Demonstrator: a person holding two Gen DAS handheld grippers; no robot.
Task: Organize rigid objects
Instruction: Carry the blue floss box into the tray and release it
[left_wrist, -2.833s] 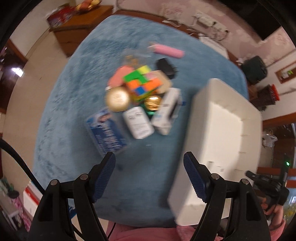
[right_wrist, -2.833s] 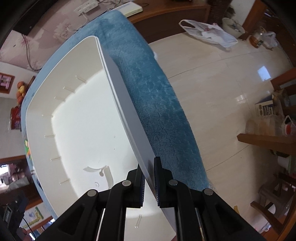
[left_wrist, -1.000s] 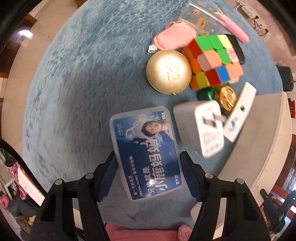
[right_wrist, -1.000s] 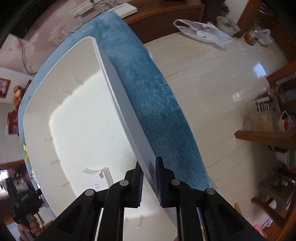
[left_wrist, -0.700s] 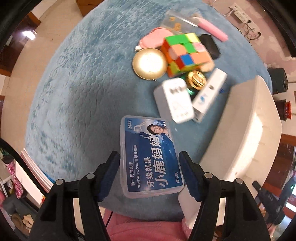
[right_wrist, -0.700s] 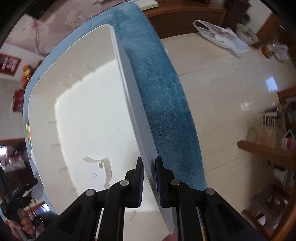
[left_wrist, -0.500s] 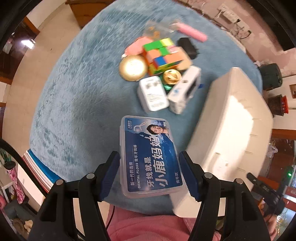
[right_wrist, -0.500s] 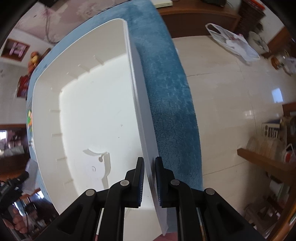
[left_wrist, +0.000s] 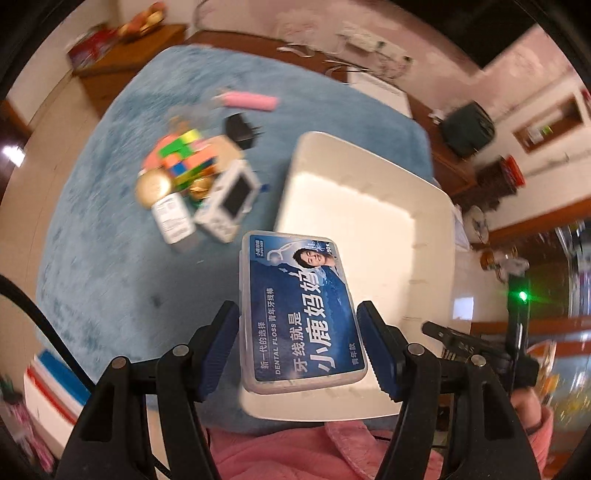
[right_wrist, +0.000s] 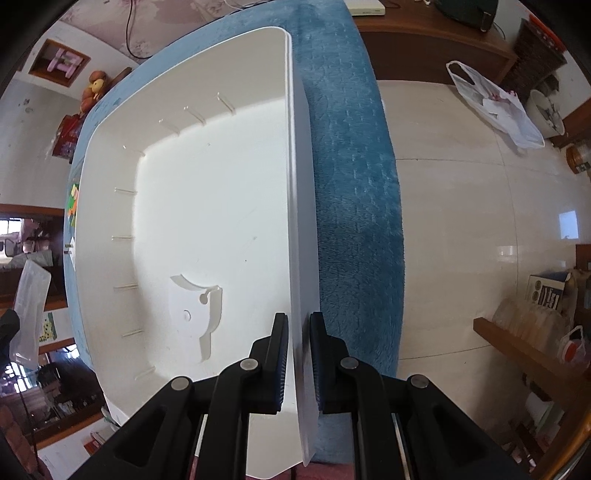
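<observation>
— Floss box (left_wrist: 301, 314), where is it?

— Clamped flat between the blue pads (left_wrist: 218, 345) of the left gripper (left_wrist: 298, 347), label up, held in the air over the near left corner of the white bin (left_wrist: 369, 206). The right gripper (right_wrist: 298, 354) is pinched tight on the bin's right wall, one finger inside, one outside.

— What changed?

— A second ago the box lay on the blue blanket (left_wrist: 110, 258) with the fingers just closing around it, close to the pile. Since then it has been lifted and carried toward the bin; the pile now sits small and well apart, up and to the left. The right gripper has kept its grip on the wall while rolling, so the wall now runs straight up the picture.

— What does each view add?

— The left wrist view alone shows the pile: a coloured cube (left_wrist: 184, 158), a gold round tin (left_wrist: 153, 190), a white gadget (left_wrist: 231, 199), a white plug (left_wrist: 171, 218), a black adapter (left_wrist: 240, 129), a pink stick (left_wrist: 251, 101). The right wrist view alone shows the bin's bare floor and ribbed walls, plus the box's clear underside (right_wrist: 29, 306) at its left edge.

— Anything unclear?

— The pile is motion-blurred; what lies under the cube I cannot tell. The right gripper in the left view is only a dark shape (left_wrist: 476, 347) held by a hand (left_wrist: 528, 402) in a pink sleeve.
</observation>
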